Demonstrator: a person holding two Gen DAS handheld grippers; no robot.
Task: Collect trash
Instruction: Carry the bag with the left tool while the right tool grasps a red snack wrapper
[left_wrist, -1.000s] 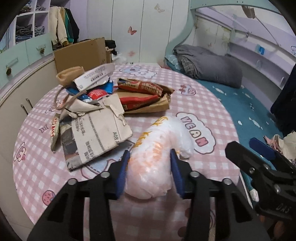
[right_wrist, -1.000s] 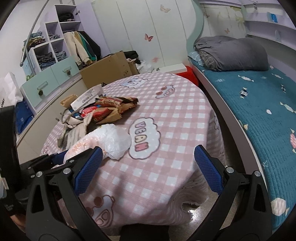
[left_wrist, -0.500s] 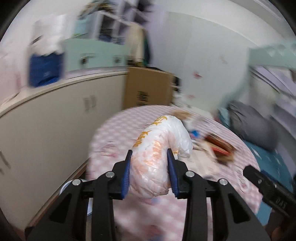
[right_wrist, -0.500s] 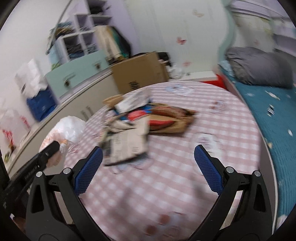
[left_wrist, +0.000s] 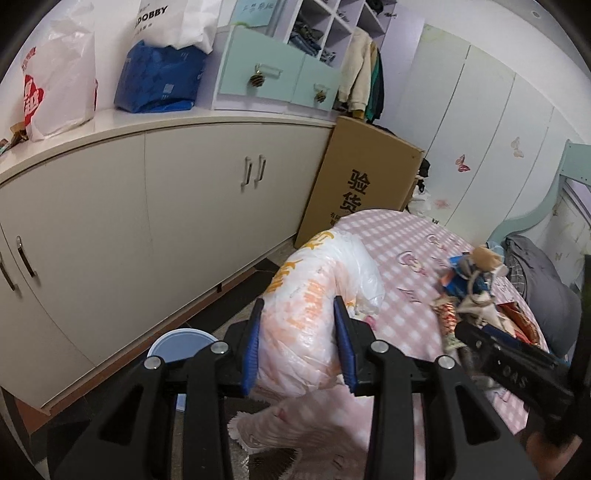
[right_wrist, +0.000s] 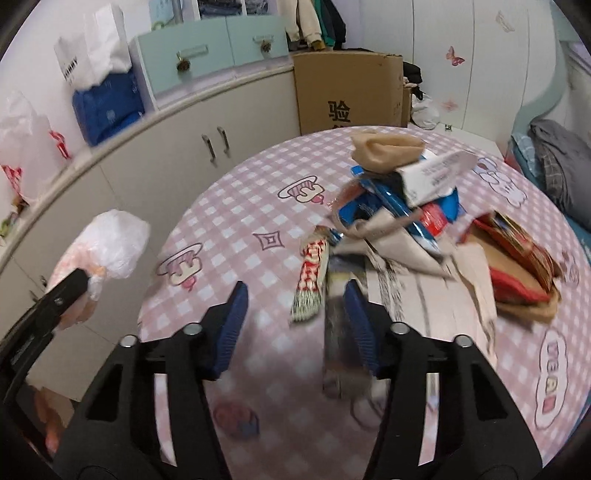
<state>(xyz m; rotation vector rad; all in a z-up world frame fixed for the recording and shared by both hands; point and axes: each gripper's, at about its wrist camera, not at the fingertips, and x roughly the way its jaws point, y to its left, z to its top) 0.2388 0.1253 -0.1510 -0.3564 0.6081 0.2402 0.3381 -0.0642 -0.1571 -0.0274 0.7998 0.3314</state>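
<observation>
Left gripper (left_wrist: 297, 345): both blue pads press into a crumpled white plastic bag with orange print (left_wrist: 314, 306); bag held off the table, over the table's edge. Left wrist view only: a pale blue bin (left_wrist: 181, 345) on the dark floor below and left of the held bag, beside the cream cabinets (left_wrist: 147, 221); on the counter above them, a blue package (left_wrist: 159, 79) and a white bag with red print (left_wrist: 61, 85). The right gripper's black finger enters this view at lower right.

Right gripper (right_wrist: 295, 325): jaws have just been closing, now at a middling gap, nothing pinched between the pads. They hang over the pink checked tablecloth (right_wrist: 240, 229), near a red-and-white patterned wrapper (right_wrist: 312, 273) and a blurred folded newspaper (right_wrist: 406, 306).

Right wrist view only: the full trash pile (right_wrist: 410, 206) on the table: blue packets, a white carton, a tan crumpled piece on top, red snack bags on brown paper at the right. The held bag appears here at far left, beyond the table's rim.

Cardboard box (right_wrist: 347, 90) stands behind the table; visible in both views.
</observation>
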